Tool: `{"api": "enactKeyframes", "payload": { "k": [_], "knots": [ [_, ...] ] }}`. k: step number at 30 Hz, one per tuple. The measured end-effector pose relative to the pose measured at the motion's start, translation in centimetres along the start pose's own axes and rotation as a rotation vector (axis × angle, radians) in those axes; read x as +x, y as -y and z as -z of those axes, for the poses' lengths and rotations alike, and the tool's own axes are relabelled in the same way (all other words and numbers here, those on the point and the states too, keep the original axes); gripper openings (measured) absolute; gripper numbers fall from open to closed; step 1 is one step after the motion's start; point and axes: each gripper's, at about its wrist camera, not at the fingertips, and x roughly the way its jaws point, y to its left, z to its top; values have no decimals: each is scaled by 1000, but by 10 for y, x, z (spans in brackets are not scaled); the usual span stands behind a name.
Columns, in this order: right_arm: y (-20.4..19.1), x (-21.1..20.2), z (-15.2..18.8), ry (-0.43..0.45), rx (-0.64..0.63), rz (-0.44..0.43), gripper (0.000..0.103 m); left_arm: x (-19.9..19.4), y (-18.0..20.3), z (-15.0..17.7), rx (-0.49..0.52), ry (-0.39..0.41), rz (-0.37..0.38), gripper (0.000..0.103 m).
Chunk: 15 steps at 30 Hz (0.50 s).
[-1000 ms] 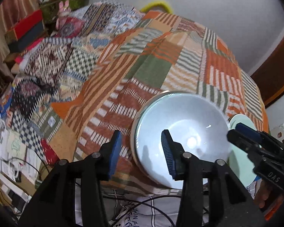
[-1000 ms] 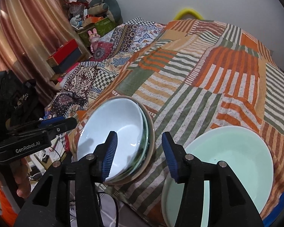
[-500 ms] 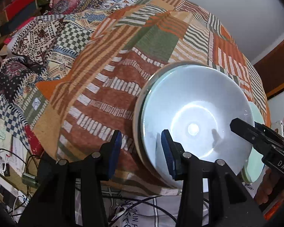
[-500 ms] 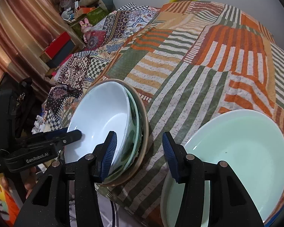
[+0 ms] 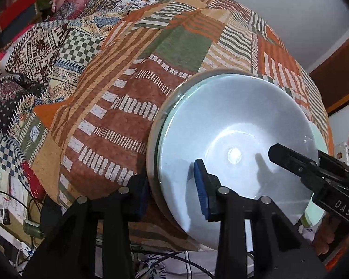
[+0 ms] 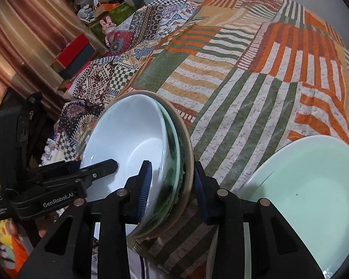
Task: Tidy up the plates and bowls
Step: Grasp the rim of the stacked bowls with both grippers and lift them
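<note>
A stack of nested bowls sits at the near edge of the patchwork bedspread: a pale blue-white bowl (image 5: 232, 144) on top, a green glass bowl (image 6: 172, 162) under it, a tan-rimmed bowl (image 6: 186, 144) at the bottom. My left gripper (image 5: 172, 190) straddles the stack's near-left rim, one finger outside, one inside, jaws apart. My right gripper (image 6: 172, 186) straddles the stack's right rim the same way, open. A separate mint-green bowl (image 6: 302, 186) lies to the right; its edge also shows in the left wrist view (image 5: 318, 139).
The bedspread (image 6: 244, 81) stretches away behind the bowls. Folded patterned blankets (image 5: 46, 46) lie at the left. Boxes and a toy rabbit (image 6: 108, 28) stand by the curtain. Cables and papers (image 5: 9, 197) lie on the floor below the bed edge.
Both grippers moved forward and down onto the bowl stack. Each now has the stack's rim between its fingers, and the jaws have stayed open.
</note>
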Motion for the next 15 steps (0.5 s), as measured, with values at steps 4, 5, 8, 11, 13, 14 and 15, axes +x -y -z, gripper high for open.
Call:
{"api": "enactKeyframes", "payload": {
  "k": [4, 5, 8, 11, 13, 14, 15],
  "knots": [
    [2, 1, -1, -11, 18, 2, 32, -3, -3, 1, -20, 1, 29, 35],
    [2, 1, -2, -14, 20, 4, 32, -4, -3, 1, -25, 5, 30, 35],
    [1, 2, -4, -20, 10, 24, 33, -6, 4, 4, -8, 28, -4, 35],
    [1, 3, -4, -21, 14, 31, 33, -9, 8, 5, -4, 42, -25, 35],
    [2, 2, -5, -25, 22, 30, 33, -11, 7, 5, -15, 45, -14, 35],
    [2, 2, -5, -26, 24, 30, 33, -12, 7, 4, -20, 45, -8, 35],
    [2, 1, -5, -26, 26, 29, 33, -13, 6, 4, -24, 47, -4, 35]
  ]
}}
